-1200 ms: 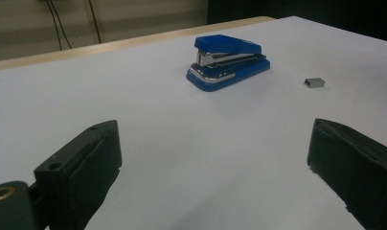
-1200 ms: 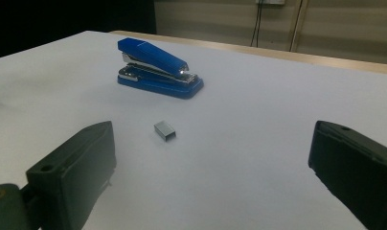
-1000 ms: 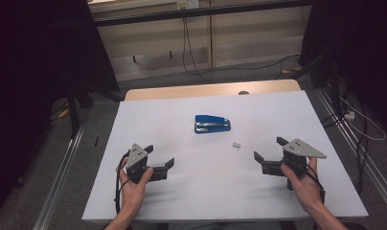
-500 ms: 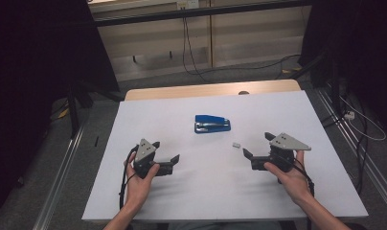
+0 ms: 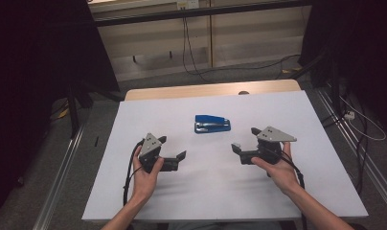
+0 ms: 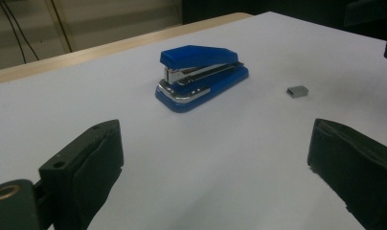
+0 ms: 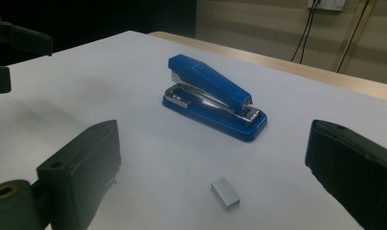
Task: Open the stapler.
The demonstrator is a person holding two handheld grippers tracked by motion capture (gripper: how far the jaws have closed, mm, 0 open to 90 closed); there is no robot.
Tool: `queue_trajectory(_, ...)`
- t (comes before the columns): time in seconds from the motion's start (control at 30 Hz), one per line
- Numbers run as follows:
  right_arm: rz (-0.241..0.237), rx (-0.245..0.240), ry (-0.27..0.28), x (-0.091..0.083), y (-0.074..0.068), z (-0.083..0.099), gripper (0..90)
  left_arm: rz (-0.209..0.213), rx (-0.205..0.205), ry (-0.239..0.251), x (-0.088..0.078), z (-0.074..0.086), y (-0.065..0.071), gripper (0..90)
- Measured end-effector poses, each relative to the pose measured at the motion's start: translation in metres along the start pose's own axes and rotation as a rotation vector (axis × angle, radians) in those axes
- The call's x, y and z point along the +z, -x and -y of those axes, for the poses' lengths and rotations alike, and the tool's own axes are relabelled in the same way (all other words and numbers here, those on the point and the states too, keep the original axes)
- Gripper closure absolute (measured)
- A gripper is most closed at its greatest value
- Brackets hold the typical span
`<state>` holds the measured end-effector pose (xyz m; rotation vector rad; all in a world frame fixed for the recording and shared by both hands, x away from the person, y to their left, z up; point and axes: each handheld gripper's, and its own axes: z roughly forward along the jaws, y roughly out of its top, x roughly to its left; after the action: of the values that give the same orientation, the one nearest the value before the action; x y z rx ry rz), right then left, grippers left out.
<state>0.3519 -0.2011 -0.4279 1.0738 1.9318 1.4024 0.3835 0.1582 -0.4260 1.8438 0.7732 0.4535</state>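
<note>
High view: a blue stapler (image 5: 212, 123) lies at the centre of the frame on the white tabletop (image 5: 316, 143), long side running left to right. Left gripper (image 5: 175, 160) sits in the lower left of centre, held in a hand (image 5: 146, 175) that comes up from the bottom edge; its fingers stand apart with nothing between them. Right gripper (image 5: 240, 152) sits in the lower right of centre, in the other hand (image 5: 278, 170), fingers likewise apart and empty. A small grey block of staples (image 5: 236, 145) lies on the tabletop just beside the right gripper's tips, below and right of the stapler.

Left gripper view: the stapler (image 6: 201, 76) is in the upper middle of the frame, well apart from the two black fingers (image 6: 84, 172) at the lower corners, and the staples (image 6: 297, 90) lie to its right.

Right gripper view: the stapler (image 7: 213, 96) is at centre, its top arm tilted up at the left end, and the staples (image 7: 225, 192) lie near the bottom middle, on the bare tabletop between the two spread fingers (image 7: 81, 167), touching neither.
</note>
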Motion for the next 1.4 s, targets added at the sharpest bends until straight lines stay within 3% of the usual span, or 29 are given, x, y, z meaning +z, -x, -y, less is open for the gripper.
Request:
queue_trajectory(0.07,-0.003,-0.002,0.006,0.004,0.000,-0.001,4.4,-0.030,-0.019,-0.021,0.005,-0.003,-0.002,5.3)
queue_trajectory(0.2,-0.011,0.003,0.001,0.010,-0.001,-0.005,3.4,-0.021,-0.038,-0.004,0.010,-0.009,-0.005,5.3)
queue_trajectory(0.3,-0.022,-0.012,-0.004,0.014,-0.001,-0.005,7.7,-0.014,-0.029,0.006,0.016,-0.013,-0.008,5.3)
queue_trajectory(0.37,-0.019,-0.019,-0.012,0.018,-0.001,-0.004,5.1,-0.018,-0.022,0.002,0.018,-0.014,-0.008,5.3)
queue_trajectory(0.43,-0.025,-0.013,-0.014,0.021,0.000,-0.004,4.5,-0.010,0.025,0.017,0.025,-0.014,-0.007,5.4)
queue_trajectory(0.5,-0.022,-0.014,-0.019,0.024,0.000,-0.006,4.1,-0.006,0.036,0.015,0.029,-0.015,-0.008,5.4)
queue_trajectory(0.57,-0.026,-0.025,-0.026,0.028,0.001,-0.008,9.1,-0.013,0.038,0.003,0.034,-0.017,-0.009,5.4)
queue_trajectory(0.7,-0.026,-0.019,-0.016,0.034,0.002,-0.011,9.2,-0.012,0.032,0.023,0.038,-0.022,-0.009,5.5)
queue_trajectory(0.8,-0.036,0.006,-0.018,0.042,0.004,-0.015,9.4,0.013,0.018,0.035,0.040,-0.027,-0.010,5.6)
queue_trajectory(0.9,-0.045,0.004,-0.012,0.048,0.004,-0.020,9.8,0.005,0.045,0.049,0.045,-0.034,-0.009,5.7)
queue_trajectory(1.0,-0.078,0.056,-0.013,0.053,0.002,-0.024,10.0,0.008,0.055,0.039,0.050,-0.040,-0.007,5.5)
queue_trajectory(1.03,-0.078,0.053,-0.016,0.056,0.000,-0.025,10.4,0.003,0.069,0.047,0.051,-0.043,-0.006,5.5)
queue_trajectory(1.1,-0.074,0.035,-0.013,0.058,-0.002,-0.026,10.6,0.011,0.060,0.051,0.052,-0.045,-0.007,5.1)
queue_trajectory(1.13,-0.079,0.025,-0.013,0.062,-0.005,-0.027,11.7,0.034,0.018,0.056,0.054,-0.047,-0.007,5.2)
queue_trajectory(1.17,-0.083,0.030,-0.014,0.065,-0.006,-0.028,12.4,0.041,0.004,0.055,0.057,-0.050,-0.007,5.4)
queue_trajectory(1.3,-0.082,0.017,-0.013,0.072,-0.007,-0.029,14.1,0.015,0.074,0.047,0.063,-0.053,-0.005,5.1)
queue_trajectory(1.4,-0.087,0.022,-0.010,0.081,-0.008,-0.030,18.6,0.026,0.042,0.048,0.071,-0.054,-0.007,5.2)
